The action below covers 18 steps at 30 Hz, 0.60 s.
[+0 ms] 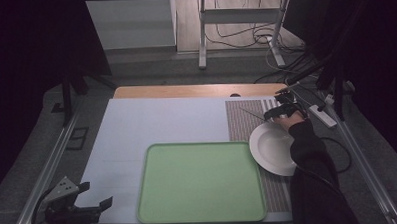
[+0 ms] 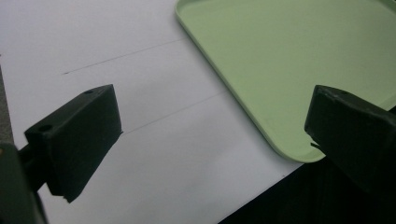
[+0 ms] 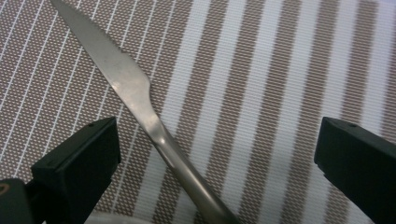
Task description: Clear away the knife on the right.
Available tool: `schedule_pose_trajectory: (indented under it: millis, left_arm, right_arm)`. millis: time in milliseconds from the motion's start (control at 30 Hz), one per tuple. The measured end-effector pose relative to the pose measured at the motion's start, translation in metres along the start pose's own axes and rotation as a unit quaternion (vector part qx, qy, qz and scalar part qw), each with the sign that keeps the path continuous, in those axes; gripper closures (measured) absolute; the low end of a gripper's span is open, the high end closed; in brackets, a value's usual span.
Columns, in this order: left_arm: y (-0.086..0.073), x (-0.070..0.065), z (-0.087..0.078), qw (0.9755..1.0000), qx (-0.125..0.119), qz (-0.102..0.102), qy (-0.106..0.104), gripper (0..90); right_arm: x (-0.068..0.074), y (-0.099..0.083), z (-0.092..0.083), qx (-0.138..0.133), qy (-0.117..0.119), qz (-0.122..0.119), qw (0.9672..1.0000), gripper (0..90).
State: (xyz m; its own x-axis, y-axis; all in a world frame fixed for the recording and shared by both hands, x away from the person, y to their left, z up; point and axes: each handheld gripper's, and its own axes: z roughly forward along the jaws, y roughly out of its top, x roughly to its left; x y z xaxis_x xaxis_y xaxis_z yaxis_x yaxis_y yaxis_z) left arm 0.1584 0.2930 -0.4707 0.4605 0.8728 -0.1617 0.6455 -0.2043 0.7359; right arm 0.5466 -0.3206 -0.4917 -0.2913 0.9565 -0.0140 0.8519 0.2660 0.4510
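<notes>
Steel table knife (image 3: pixel 140 100) lies diagonally between the right gripper (image 3: pixel 217 154)'s spread jaws; left gripper (image 1: pixel 92 197) spread, idle, well apart.

A table knife (image 3: pixel 140 102) of dull, lightly smudged metal lies on a woven placemat (image 3: pixel 261 93), its brown-and-white striped cloth coarse in texture. A smooth, glossy white plate (image 1: pixel 273 148) looks ceramic. The pale green tray (image 1: pixel 200 182) appears to be matt plastic, resting on a smooth white paper-like sheet (image 1: pixel 157 123) over a wooden tabletop (image 1: pixel 196 90).
</notes>
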Motion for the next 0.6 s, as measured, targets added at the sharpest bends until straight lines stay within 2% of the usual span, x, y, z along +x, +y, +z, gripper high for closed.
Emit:
schedule_pose_trajectory:
  millis: [100, 200, 267, 300, 367, 500, 567, 600]
  left_arm:
    - [0.000, 0.000, 0.000, 1.0000, -0.001, 0.000, 0.000, 3.6]
    - [0.000, 0.000, 0.000, 1.0000, 0.000, 0.002, 0.001, 3.6]
    - [0.000, 0.000, 0.000, 1.0000, 0.000, 0.001, 0.001, 3.6]
    - [0.000, 0.000, 0.000, 1.0000, 0.000, 0.001, 0.001, 3.7]
    - [0.000, 0.000, 0.000, 1.0000, 0.001, 0.002, 0.001, 3.7]
    - [0.000, 0.000, 0.000, 1.0000, 0.000, 0.002, 0.001, 3.7]
    - [0.000, 0.000, 0.000, 1.0000, 0.000, 0.002, 0.001, 3.7]
    - [0.000, 0.000, 0.000, 1.0000, 0.000, 0.002, 0.001, 3.7]
  right_arm:
    - [0.003, 0.000, 0.005, 0.008, -0.003, -0.007, 0.9999, 2.2]
    - [0.002, -0.001, 0.010, 0.015, -0.021, -0.026, 0.9993, 12.0]
    - [0.001, -0.002, 0.010, 0.017, -0.019, -0.031, 0.9992, 14.4]
    - [-0.001, -0.003, 0.008, 0.017, -0.003, -0.033, 0.9993, 23.7]
    - [-0.002, -0.003, 0.004, 0.015, 0.002, -0.050, 0.9986, 37.2]
    - [-0.004, -0.004, 0.001, 0.021, 0.009, -0.066, 0.9975, 48.9]
    - [-0.006, -0.006, -0.001, 0.023, 0.019, -0.081, 0.9963, 61.6]
    - [-0.006, -0.006, -0.001, 0.023, 0.019, -0.081, 0.9963, 61.6]
